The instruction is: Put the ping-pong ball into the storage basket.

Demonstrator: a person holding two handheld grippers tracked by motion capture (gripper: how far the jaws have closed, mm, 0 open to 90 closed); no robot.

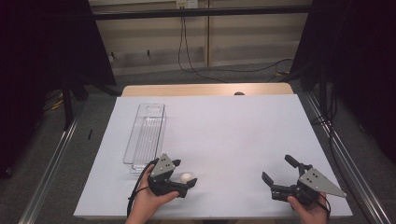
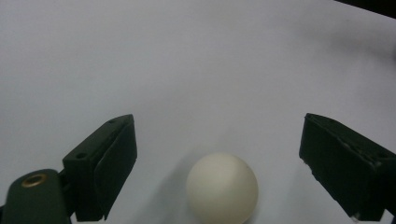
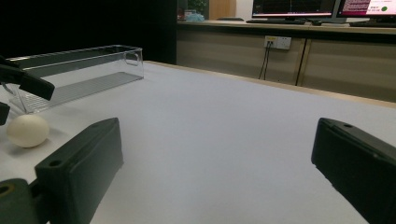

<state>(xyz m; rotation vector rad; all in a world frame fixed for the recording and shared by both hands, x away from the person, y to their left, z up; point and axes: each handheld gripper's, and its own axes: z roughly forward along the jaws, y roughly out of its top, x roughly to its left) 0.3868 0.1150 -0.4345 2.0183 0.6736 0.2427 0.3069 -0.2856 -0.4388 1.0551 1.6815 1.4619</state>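
A cream-white ball (image 1: 187, 177) rests on the white table sheet (image 1: 224, 126) near the front left. My left gripper (image 1: 183, 173) stands around it, jaws apart. In the left gripper view the ball (image 2: 222, 187) lies between the two black jaws of the left gripper (image 2: 219, 123), with a gap on each side and neither pad touching it. My right gripper (image 1: 278, 168) is held low at the front right, open with nothing between its jaws. In the right gripper view the right gripper (image 3: 217, 128) faces across the sheet, and the ball (image 3: 27, 130) sits far left.
A long clear plastic container (image 1: 147, 133) lies lengthwise on the left of the sheet, just behind the left gripper; in the right gripper view the container (image 3: 79, 70) is seen at upper left. Bare wood edges the table's far side (image 1: 205, 89). Metal rails run along both sides.
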